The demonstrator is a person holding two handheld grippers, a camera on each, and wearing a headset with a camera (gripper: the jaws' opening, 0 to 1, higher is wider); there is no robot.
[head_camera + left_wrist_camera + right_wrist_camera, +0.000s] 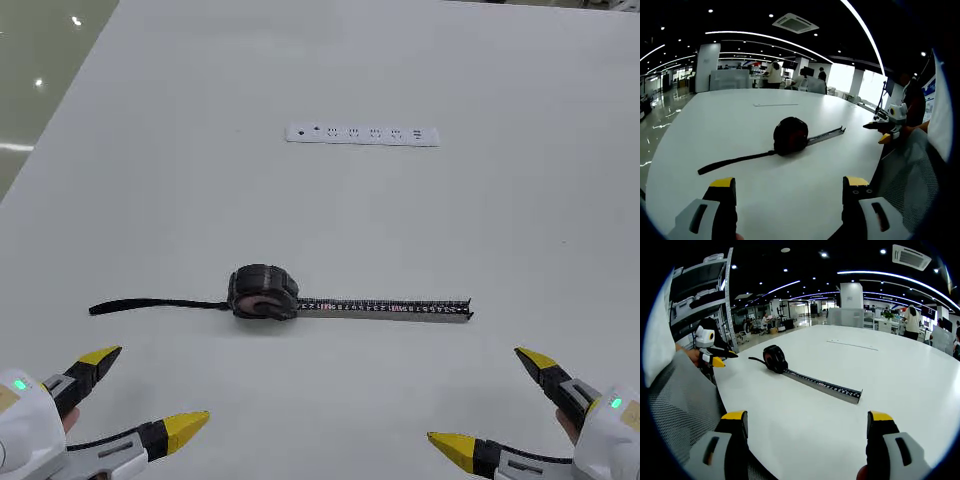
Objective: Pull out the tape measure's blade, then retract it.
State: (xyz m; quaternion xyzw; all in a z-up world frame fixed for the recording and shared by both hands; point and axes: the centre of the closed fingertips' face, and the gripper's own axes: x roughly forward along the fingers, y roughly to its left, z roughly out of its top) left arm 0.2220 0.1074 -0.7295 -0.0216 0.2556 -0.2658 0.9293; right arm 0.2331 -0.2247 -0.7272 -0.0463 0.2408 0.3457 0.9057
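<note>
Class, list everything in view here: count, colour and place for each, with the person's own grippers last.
black round tape measure case: one, black, table centre
marked metal blade: one, grey, extended right of case, flat
black strap: one, black, trailing left from case
flat white power strip: one, white, farther back
white table: one, white, beneath all
left gripper: one, yellow-tipped, open, near edge
right gripper: one, yellow-tipped, open, near edge

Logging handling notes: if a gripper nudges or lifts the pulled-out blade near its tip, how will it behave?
The blade lies straight on the table, so probably springy, though thin enough to buckle if lifted by the tip. The bulkier case likely anchors it, so a sideways push may pivot it.
</note>
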